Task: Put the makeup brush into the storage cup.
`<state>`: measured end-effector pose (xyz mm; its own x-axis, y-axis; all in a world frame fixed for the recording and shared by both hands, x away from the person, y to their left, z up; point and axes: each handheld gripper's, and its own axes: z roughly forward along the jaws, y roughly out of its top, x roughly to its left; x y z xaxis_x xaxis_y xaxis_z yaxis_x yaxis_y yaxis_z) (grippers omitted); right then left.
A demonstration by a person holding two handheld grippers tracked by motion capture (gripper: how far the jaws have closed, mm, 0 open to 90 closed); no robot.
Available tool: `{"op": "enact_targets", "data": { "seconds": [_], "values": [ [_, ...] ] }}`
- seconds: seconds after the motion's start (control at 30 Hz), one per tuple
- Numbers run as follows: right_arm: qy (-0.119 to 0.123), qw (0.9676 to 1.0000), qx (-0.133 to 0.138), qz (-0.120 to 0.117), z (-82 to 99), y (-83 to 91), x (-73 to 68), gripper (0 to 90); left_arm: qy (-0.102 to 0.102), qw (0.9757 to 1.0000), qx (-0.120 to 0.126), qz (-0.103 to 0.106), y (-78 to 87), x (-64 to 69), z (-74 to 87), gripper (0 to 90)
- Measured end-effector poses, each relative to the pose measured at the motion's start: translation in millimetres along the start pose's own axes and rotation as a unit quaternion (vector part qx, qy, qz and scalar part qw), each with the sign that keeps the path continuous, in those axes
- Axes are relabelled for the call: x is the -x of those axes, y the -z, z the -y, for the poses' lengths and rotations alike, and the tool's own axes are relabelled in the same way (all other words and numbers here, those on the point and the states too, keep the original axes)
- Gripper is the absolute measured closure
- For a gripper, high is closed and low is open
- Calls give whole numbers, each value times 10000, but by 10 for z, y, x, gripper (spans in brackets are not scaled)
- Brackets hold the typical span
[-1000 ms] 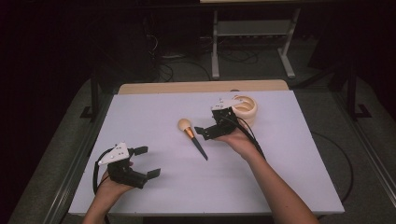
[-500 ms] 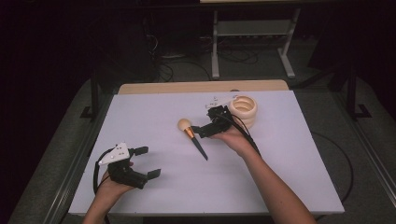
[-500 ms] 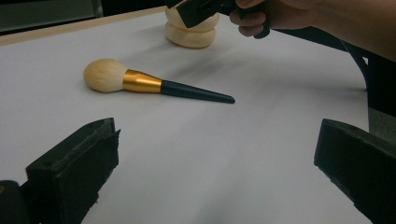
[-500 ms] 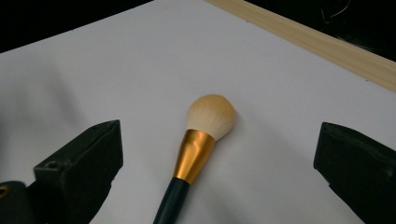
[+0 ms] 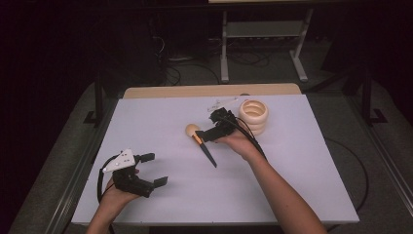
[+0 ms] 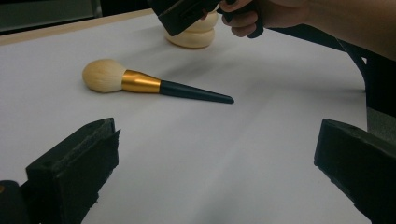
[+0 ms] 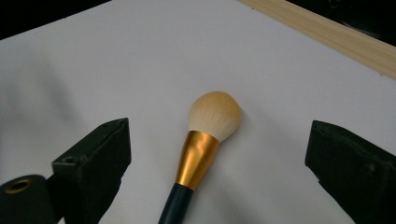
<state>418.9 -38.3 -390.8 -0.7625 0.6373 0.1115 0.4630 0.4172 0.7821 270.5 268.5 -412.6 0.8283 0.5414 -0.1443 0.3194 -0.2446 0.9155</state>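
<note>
Brush (image 7: pixel 196 158): glossy metal collar, soft bristles

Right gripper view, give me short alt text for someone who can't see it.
A makeup brush with cream bristles, gold ferrule and dark handle lies on a white table, between the right hand-held gripper's two open black jaws, which have just been closing and do not touch it.

This looks like a lab or recording studio, not a home: a desk (image 5: pixel 292 195) covered in plain white sheet stands on grey carpet, black cables (image 5: pixel 185 73) trail over the floor behind it, a grey metal stand (image 5: pixel 263 44) stands beyond, and the surroundings are dark.
</note>
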Motion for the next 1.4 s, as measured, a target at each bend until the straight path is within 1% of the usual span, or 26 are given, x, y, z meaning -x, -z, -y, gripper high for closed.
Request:
{"op": "enact_targets", "data": {
  "seconds": [0.07, 0.1, 0.13, 0.17, 0.23, 0.3, 0.37, 0.43, 0.53, 0.6, 0.73, 0.83, 0.9, 0.97, 1.13, 1.27, 1.3, 1.4],
  "values": [
    [22, 9999, -98, 70, -8, -24, -7, 118, 21, 10000, 5, -2, 3, 3, -1, 0],
    [22, 9999, -98, 70, -8, -24, -7, 118, 21, 10000, 5, -2, 3, 3, -1, 0],
    [52, 9997, -212, 85, -19, -65, -30, 130, 16, 10000, 1, 5, 3, 3, -1, 0],
    [52, 9997, -212, 85, -19, -65, -30, 130, 16, 10000, 1, 5, 3, 3, -1, 0],
    [10, 9995, -299, 77, -29, -89, -50, 136, -23, 10000, -6, 11, 0, 0, 0, 0],
    [22, 9992, -401, 81, -48, -124, -62, 143, -20, 10000, -6, 11, -1, 1, -2, 0],
    [12, 9991, -423, 79, -54, -138, -66, 145, -10, 10000, -1, 12, 1, 2, -3, 0],
    [19, 9986, -517, 117, -65, -179, -76, 158, 20, 10000, 8, 11, 3, 3, -2, 0],
    [26, 9983, -570, 123, -63, -207, -77, 161, 21, 10000, 6, 14, 3, 3, -1, 0],
    [-22, 9979, -632, 143, -55, -242, -80, 186, 21, 10000, 10, 19, 2, 3, -2, 0],
    [-49, 9975, -682, 150, -47, -281, -74, 193, 19, 10000, 15, 20, 1, -1, -1, 0],
    [-75, 9965, -804, 204, -38, -315, -72, 198, 26, 10000, 16, 18, 2, 1, -1, 0],
    [-28, 9962, -839, 237, -30, -339, -67, 207, 17, 10000, 13, 18, 1, -2, -2, 0],
    [-38, 9955, -918, 244, -33, -354, -62, 211, 24, 10000, 17, 23, -3, -1, 1, 0],
    [-92, 9948, -982, 272, -52, -382, -65, 231, 14, 10000, 16, 24, -2, -2, -3, 0],
    [-119, 9940, -1054, 273, -71, -397, -74, 262, 15, 10000, 11, 27, -6, 0, 0, 0],
    [-134, 9935, -1100, 254, -93, -414, -94, 294, -21, 10000, -2, 28, -8, -1, -1, 0],
    [-151, 9928, -1155, 265, -100, -430, -110, 308, -28, 10000, -2, 28, -7, -2, -2, 0]
  ]
}}
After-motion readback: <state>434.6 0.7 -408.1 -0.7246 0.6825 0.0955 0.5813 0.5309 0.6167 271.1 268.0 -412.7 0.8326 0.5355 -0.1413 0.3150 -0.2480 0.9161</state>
